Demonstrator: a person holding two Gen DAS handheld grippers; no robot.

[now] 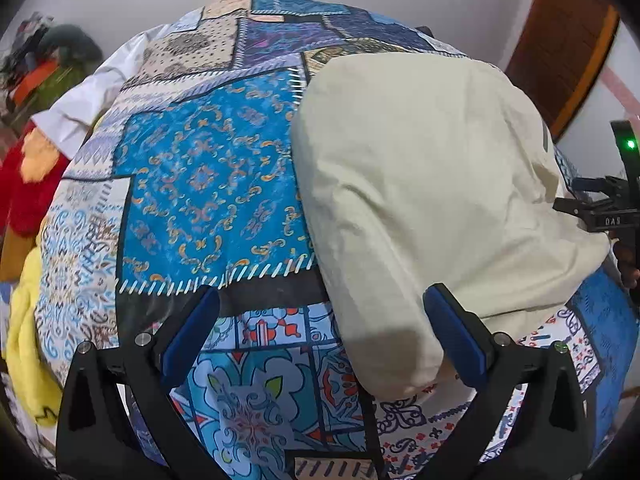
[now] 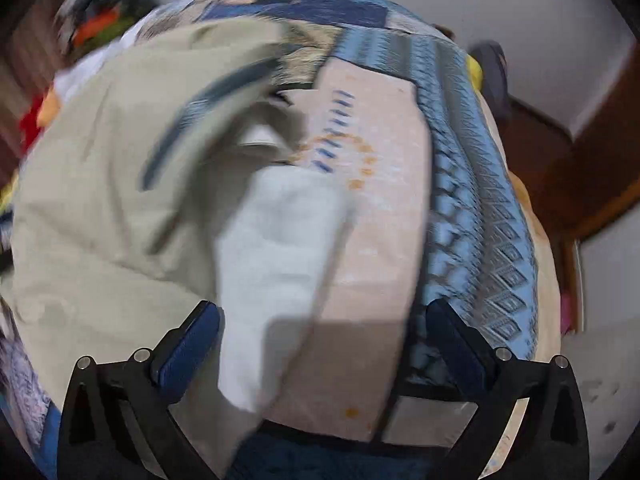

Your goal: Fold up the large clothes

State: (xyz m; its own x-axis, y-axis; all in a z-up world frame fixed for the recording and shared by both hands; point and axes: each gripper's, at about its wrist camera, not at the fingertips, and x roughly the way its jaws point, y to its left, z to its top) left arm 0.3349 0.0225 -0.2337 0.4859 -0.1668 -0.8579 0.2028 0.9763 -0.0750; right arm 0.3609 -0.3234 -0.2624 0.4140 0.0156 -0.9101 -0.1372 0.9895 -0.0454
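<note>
Cream garment (image 1: 420,184) lies ahead of both grippers' spread, empty fingers (image 1: 192,328), touching neither.

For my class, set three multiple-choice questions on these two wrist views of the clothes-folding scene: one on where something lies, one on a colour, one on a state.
1. Where does the cream garment lie?
A. On the patchwork bedspread
B. On the floor
C. On a hanger

2. What colour are the left gripper finger pads?
A. Red
B. Blue
C. White

3. How do the right gripper jaws stand?
A. Shut on the garment
B. Shut, empty
C. Open

Answers: 1 A, the garment is spread over the patterned cover. 2 B, both pads show blue. 3 C, the fingers stand wide apart, pressing on nothing.
</note>
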